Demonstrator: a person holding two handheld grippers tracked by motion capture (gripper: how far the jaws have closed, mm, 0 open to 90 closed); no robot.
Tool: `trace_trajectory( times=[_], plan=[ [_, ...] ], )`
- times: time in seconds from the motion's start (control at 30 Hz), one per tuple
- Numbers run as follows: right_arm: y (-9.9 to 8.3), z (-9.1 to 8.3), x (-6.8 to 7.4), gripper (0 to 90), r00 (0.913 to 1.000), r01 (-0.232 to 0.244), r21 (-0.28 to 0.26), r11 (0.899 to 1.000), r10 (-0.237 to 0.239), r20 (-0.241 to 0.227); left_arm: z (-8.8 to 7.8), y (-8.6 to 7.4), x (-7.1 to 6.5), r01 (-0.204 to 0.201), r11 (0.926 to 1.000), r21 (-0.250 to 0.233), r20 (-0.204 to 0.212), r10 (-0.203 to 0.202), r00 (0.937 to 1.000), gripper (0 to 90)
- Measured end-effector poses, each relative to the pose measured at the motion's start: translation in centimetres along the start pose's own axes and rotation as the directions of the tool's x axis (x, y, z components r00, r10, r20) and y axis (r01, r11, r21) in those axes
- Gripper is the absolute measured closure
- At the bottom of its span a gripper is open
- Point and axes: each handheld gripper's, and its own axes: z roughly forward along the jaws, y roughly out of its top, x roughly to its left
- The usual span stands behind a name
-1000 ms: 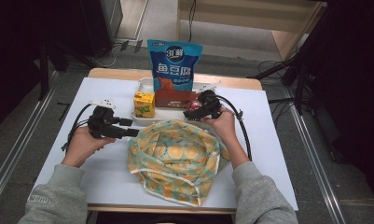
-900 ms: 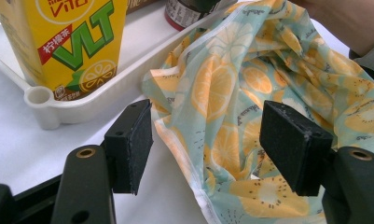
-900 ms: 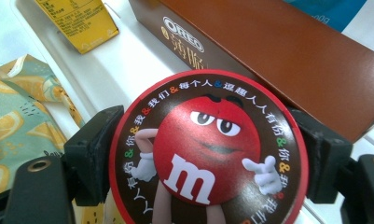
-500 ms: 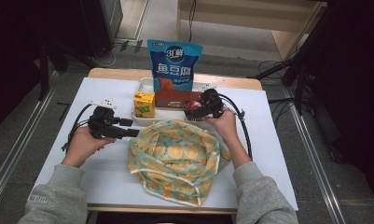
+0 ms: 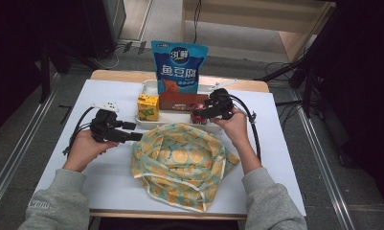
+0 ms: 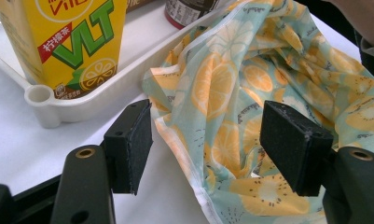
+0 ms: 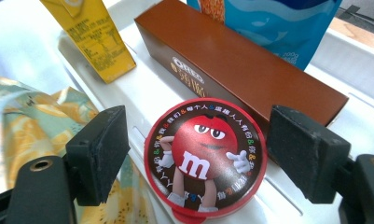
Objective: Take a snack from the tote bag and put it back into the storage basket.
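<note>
The right gripper (image 7: 201, 158) hangs wide open over the tub (image 7: 205, 156), a jaw on either side of its red lid and neither touching. The tub stands in the tray (image 5: 149, 87) at its near right edge, against the brown box (image 7: 240, 70). The left gripper (image 6: 208, 140) is open too, straddling the bag's (image 5: 180, 163) left rim, gripping nothing. Since a second ago the right gripper has shifted slightly right over the tub; the left has stayed.
</note>
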Motion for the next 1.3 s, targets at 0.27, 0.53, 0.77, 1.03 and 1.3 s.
trace_trajectory(
  times=[0.27,0.53,0.77,1.03,1.3],
  plan=[
    [-0.2,-1.2,0.4,25.9,0.9997,-0.02,-0.019,1.0,0.019,-0.016,-0.1,0.0,0.0,0.002,1.0,-0.001,-0.002,-0.002,1.0,34.7],
    [-0.9,-1.2,0.7,27.5,0.9992,-0.03,-0.014,0.999,0.03,-0.027,-0.1,0.0,0.0,0.002,1.0,0.001,-0.004,-0.002,1.0,34.7],
    [-1.5,-2.0,0.9,31.9,0.9993,-0.035,-0.016,0.999,0.035,-0.013,-0.2,-0.1,0.2,0.006,1.0,-0.003,-0.005,-0.006,1.0,34.7],
    [-2.2,-2.9,0.9,40.0,0.9988,-0.049,-0.029,0.998,0.049,0.001,0.1,0.1,0.2,0.0,1.0,0.004,-0.003,0.0,1.0,34.7],
    [-3.0,-3.5,0.8,52.6,0.998,-0.058,-0.046,0.997,0.059,0.022,0.2,0.3,0.5,0.005,1.0,0.002,-0.001,-0.005,1.0,34.6]
  ],
)
